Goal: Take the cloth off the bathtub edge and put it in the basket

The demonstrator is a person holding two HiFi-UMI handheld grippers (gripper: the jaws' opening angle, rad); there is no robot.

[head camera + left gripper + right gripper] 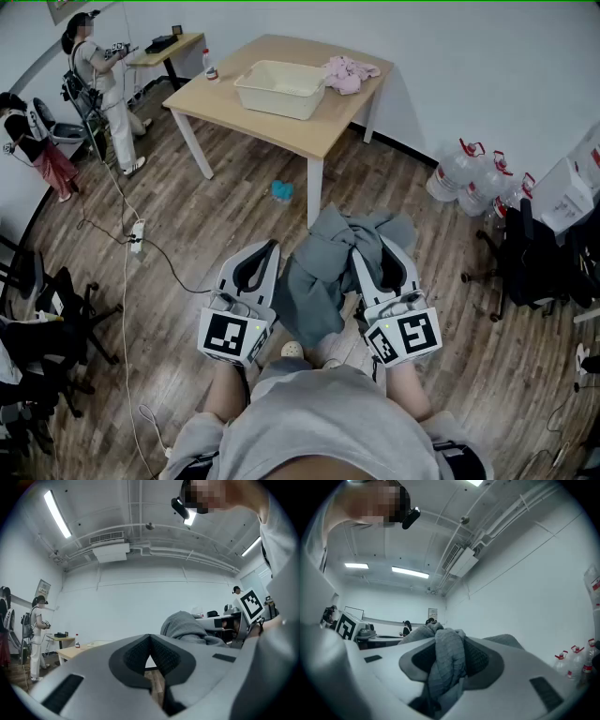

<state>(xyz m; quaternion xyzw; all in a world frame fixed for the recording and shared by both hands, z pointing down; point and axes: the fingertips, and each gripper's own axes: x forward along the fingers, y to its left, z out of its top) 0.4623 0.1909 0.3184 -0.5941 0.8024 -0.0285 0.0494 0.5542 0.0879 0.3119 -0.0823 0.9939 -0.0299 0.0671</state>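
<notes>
The grey cloth [323, 274] is clamped between the jaws of the right gripper [451, 645], their tips buried in its folds. The left gripper [150, 640] is closed and empty. Open floor [234, 206] is seen before the table [319, 131] bearing the basket [277, 101].

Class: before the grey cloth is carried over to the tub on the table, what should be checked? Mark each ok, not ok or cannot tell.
1. Cloth pinched in the right tongs: ok.
2. Left tongs free: ok, shut on nothing.
3. Tub has room: ok, it looks empty.
4. Hanging cloth clear of the floor: cannot tell.
5. Way to the table clear: not ok, a small blue thing lies on the floor before it.
</notes>
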